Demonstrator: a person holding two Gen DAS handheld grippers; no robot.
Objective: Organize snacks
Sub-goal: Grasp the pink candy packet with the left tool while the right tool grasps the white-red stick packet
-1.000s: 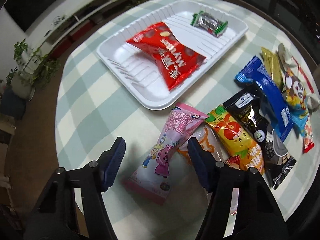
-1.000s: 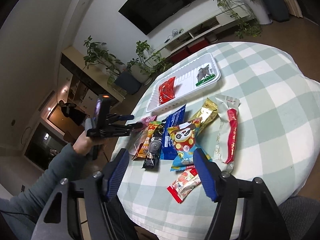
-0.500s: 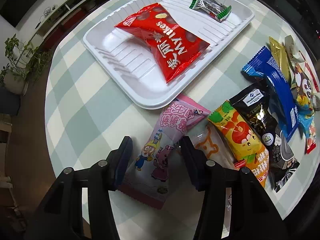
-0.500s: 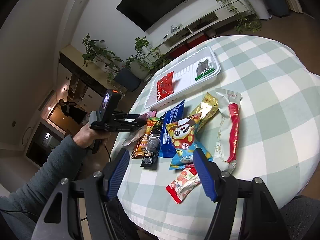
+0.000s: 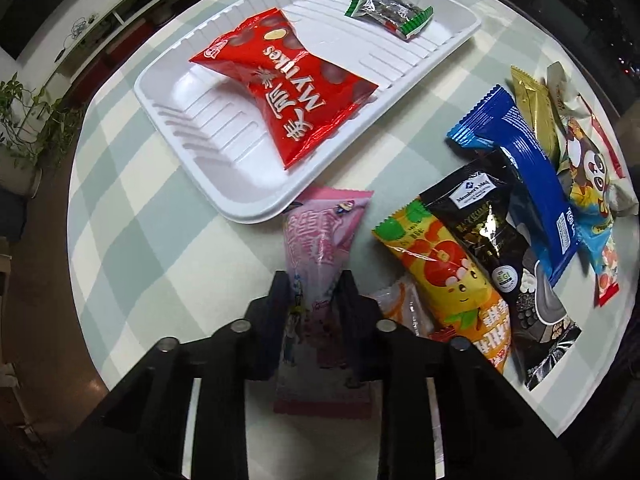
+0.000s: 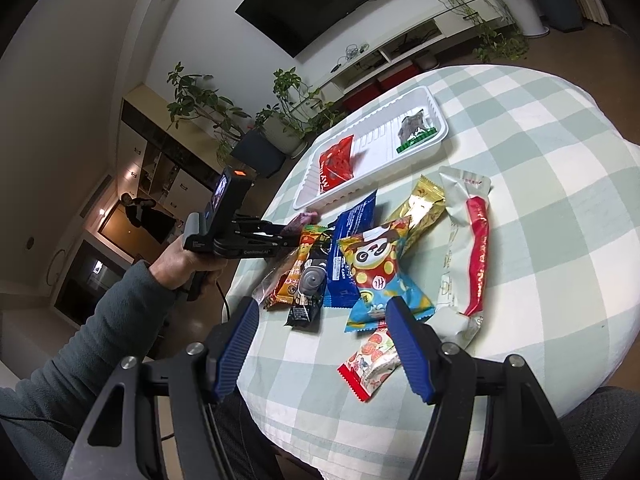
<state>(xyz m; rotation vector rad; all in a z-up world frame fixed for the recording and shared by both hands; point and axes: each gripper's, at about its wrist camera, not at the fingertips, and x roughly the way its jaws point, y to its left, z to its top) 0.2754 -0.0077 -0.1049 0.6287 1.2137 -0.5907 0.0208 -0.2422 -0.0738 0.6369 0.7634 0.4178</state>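
Pinching the pink snack packet (image 5: 320,248) across its width, my left gripper (image 5: 312,292) has just been closing, and its dark pads now press on the wrapper from both sides, about midway along its length. The packet lies on the checked tablecloth (image 5: 132,216) with its long axis running straight away from the tongs; its far end reaches the near rim of the white tray (image 5: 248,200), and from here I cannot tell whether it touches or tucks just under that rim. So the tray lies dead ahead along the packet's own length — which I judge is the relation the next move turns on: lift, carry forward over the rim, set down in the bare ribbed stretch beside the red bag (image 5: 288,80). The small green-edged packet (image 5: 388,12) sits at the tray's far end, well apart from that spot. My right gripper (image 6: 320,332) hovers with its blue pads spread and nothing between them, above the near edge of the table over the panda packet (image 6: 380,268) and the small red-and-white packet (image 6: 372,364) — well away from the pink one, so this carry belongs to the left hand (image 6: 180,260). Just beside my grip on the right lies a clear orange-printed wrapper (image 5: 400,304), near enough to snag as I lift
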